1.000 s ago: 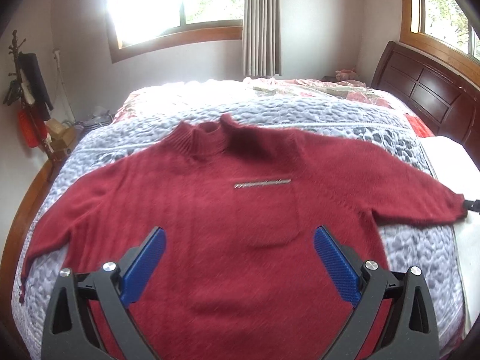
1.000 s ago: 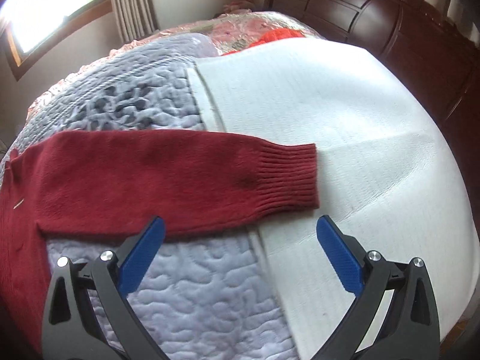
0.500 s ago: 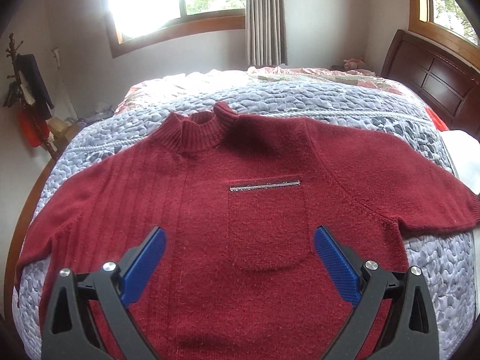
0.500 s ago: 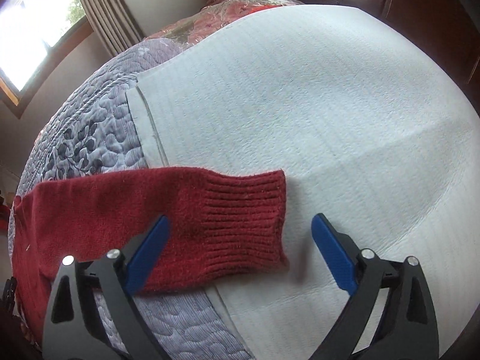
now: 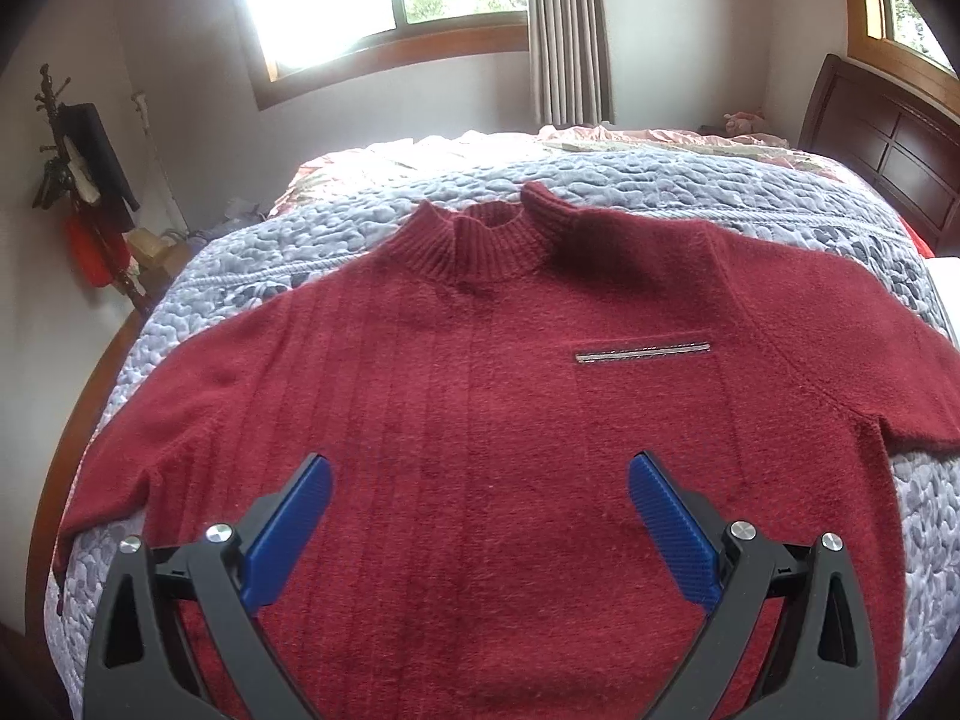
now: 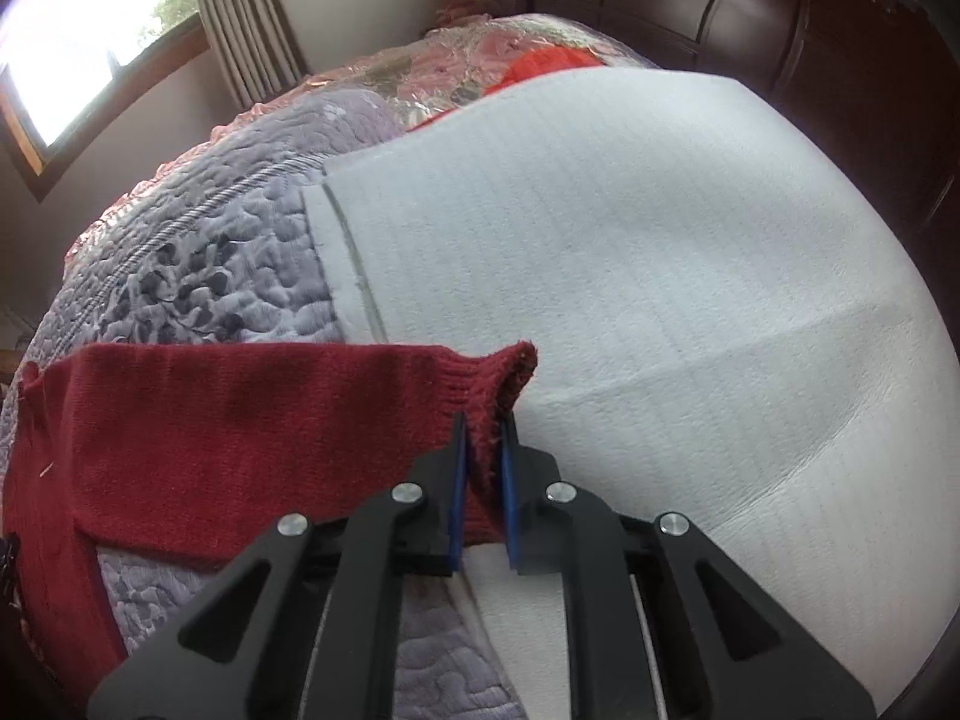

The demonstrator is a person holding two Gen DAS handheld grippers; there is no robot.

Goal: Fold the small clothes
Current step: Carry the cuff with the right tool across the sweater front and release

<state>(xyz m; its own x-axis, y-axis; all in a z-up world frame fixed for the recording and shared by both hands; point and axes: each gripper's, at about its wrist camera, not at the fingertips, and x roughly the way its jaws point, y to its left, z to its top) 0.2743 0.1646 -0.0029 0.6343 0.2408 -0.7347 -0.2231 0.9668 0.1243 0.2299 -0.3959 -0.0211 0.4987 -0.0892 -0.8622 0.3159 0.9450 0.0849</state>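
Observation:
A dark red knitted sweater (image 5: 480,396) lies face up and spread flat on the bed, collar away from me, with a chest pocket trimmed by a silver strip (image 5: 642,353). My left gripper (image 5: 480,516) hovers open above the sweater's lower front, nothing between its blue pads. In the right wrist view the sweater's sleeve (image 6: 240,414) stretches across the quilt toward a white sheet. My right gripper (image 6: 480,450) is shut on the ribbed cuff (image 6: 498,378), which bunches up between the pads.
A grey-lilac quilt (image 5: 372,204) covers the bed; a white sheet (image 6: 660,276) covers its right part. A dark wooden headboard (image 6: 780,18) stands to the right. A coat stand (image 5: 84,180) is by the left wall. Windows and curtains are behind the bed.
My right gripper moved in over the sleeve cuff and closed on it, lifting the cuff's edge. My left gripper drifted left and closer over the sweater's front, staying open.

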